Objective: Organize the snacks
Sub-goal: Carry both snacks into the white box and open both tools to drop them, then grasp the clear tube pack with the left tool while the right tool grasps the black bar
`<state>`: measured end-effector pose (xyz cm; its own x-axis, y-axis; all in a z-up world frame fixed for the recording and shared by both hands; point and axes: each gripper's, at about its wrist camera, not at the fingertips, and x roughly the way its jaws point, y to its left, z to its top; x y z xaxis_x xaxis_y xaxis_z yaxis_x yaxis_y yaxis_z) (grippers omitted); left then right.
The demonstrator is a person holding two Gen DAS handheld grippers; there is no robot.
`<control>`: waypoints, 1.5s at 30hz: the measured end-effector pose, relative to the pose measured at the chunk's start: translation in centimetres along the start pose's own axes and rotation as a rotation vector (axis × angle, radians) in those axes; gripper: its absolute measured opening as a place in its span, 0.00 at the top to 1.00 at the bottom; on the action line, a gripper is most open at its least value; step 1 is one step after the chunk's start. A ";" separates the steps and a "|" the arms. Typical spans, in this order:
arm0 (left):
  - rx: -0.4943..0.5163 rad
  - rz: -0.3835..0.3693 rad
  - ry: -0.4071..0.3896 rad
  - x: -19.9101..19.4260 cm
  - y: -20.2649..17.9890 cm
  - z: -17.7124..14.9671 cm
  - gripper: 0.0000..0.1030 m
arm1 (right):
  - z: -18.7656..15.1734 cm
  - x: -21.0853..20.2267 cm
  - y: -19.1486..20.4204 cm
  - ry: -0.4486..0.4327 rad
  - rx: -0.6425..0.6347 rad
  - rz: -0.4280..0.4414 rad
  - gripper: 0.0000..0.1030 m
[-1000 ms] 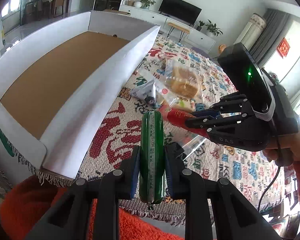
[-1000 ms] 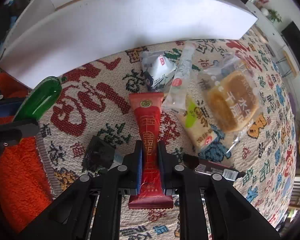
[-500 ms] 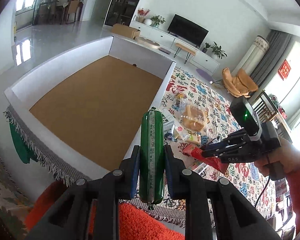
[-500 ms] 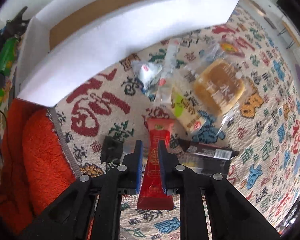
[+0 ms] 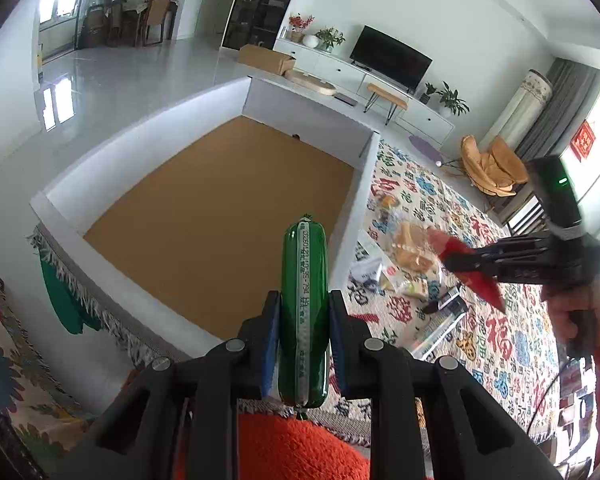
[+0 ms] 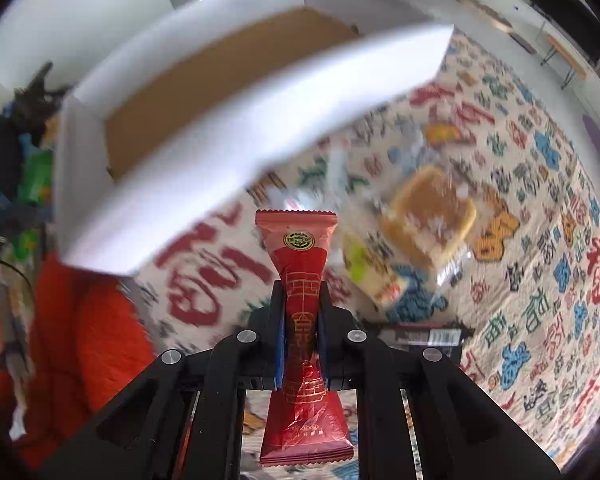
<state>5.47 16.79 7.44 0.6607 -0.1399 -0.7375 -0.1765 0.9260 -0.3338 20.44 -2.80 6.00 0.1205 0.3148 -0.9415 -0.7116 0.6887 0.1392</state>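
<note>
My left gripper (image 5: pixel 303 304) is shut on a green sausage stick (image 5: pixel 305 256), held upright above the near rim of a white box (image 5: pixel 140 148) with a brown floor. My right gripper (image 6: pixel 302 300) has its jaws closing tight on a red snack packet (image 6: pixel 300 248), the pads pinching its middle. That packet hangs clear of the patterned cloth (image 6: pixel 540 240). In the left wrist view the right gripper (image 5: pixel 472 258) and its red packet (image 5: pixel 476 280) hover to the right of the box, over the loose snacks.
A bread packet (image 6: pixel 428 216), a yellow-green packet (image 6: pixel 372 276) and a dark bar (image 6: pixel 420 336) lie on the cloth beside the box wall (image 6: pixel 260 120). An orange fuzzy surface (image 5: pixel 300 448) lies below the left gripper. A person's hand (image 5: pixel 572 320) holds the right gripper.
Both grippers have risen. The left one carried the green stick from the cloth side to above the box rim. The right one lifted the red packet off the cloth.
</note>
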 end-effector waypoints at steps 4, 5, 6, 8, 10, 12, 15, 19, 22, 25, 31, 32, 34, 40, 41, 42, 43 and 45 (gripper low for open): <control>-0.041 0.030 0.027 1.3 1.9 3.3 0.78 | 5.1 -4.3 4.2 -0.148 0.042 0.154 0.87; -0.036 0.057 0.032 1.5 2.2 3.9 0.78 | 6.7 -3.9 5.9 -0.168 0.048 0.178 0.87; -0.033 0.086 0.036 1.7 2.3 4.4 0.78 | 7.8 -3.9 7.1 -0.185 0.050 0.195 0.87; -0.043 0.135 0.033 1.8 2.8 5.3 0.76 | 9.9 -3.4 9.1 -0.215 0.061 0.213 0.83; -0.055 0.164 0.021 1.5 3.3 6.0 0.52 | 11.4 -2.8 10.2 -0.229 0.082 0.226 0.78; -0.060 0.192 -0.021 0.5 3.6 6.5 0.31 | 12.3 -2.6 10.9 -0.246 0.095 0.235 0.74; -0.041 0.214 -0.082 -1.0 3.3 7.0 0.24 | 12.6 -3.4 11.6 -0.277 0.085 0.238 0.73; -0.020 0.204 -0.092 -1.5 2.3 7.1 0.24 | 11.6 -5.8 11.2 -0.326 0.054 0.228 0.73; 0.009 0.194 -0.096 -1.4 0.8 6.5 0.24 | 10.7 -7.4 10.1 -0.359 0.044 0.202 0.67; 0.055 0.200 -0.106 -1.7 -1.3 5.5 0.24 | 9.4 -8.2 9.1 -0.371 0.041 0.189 0.65; 0.119 0.205 -0.109 -1.4 -4.4 4.1 0.24 | 6.0 -7.8 6.4 -0.351 0.043 0.139 0.54; 0.126 0.204 -0.105 -1.3 -4.8 3.9 0.24 | 5.5 -7.4 6.0 -0.344 0.042 0.128 0.53; 0.139 0.203 -0.098 -1.0 -5.4 3.6 0.24 | 4.5 -6.7 5.0 -0.323 0.055 0.114 0.53; 0.174 0.206 -0.089 -0.8 -6.7 3.0 0.24 | 2.0 -5.5 1.7 -0.297 0.110 0.096 0.53; 0.178 0.205 -0.087 -0.7 -6.8 3.0 0.24 | 1.7 -5.3 1.2 -0.291 0.116 0.092 0.53; 0.182 0.204 -0.084 -0.7 -7.0 2.9 0.24 | 1.4 -5.0 0.9 -0.285 0.122 0.089 0.53; 0.185 0.203 -0.080 -0.6 -7.1 2.9 0.24 | 1.1 -4.8 0.5 -0.279 0.127 0.085 0.53; 0.189 0.201 -0.068 -0.4 -7.2 2.7 0.24 | 0.6 -4.3 -0.2 -0.269 0.140 0.079 0.53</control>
<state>8.47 11.08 11.71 0.6749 0.0708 -0.7345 -0.1737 0.9827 -0.0648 20.44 -3.94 10.23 0.2613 0.5194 -0.8136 -0.6260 0.7328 0.2668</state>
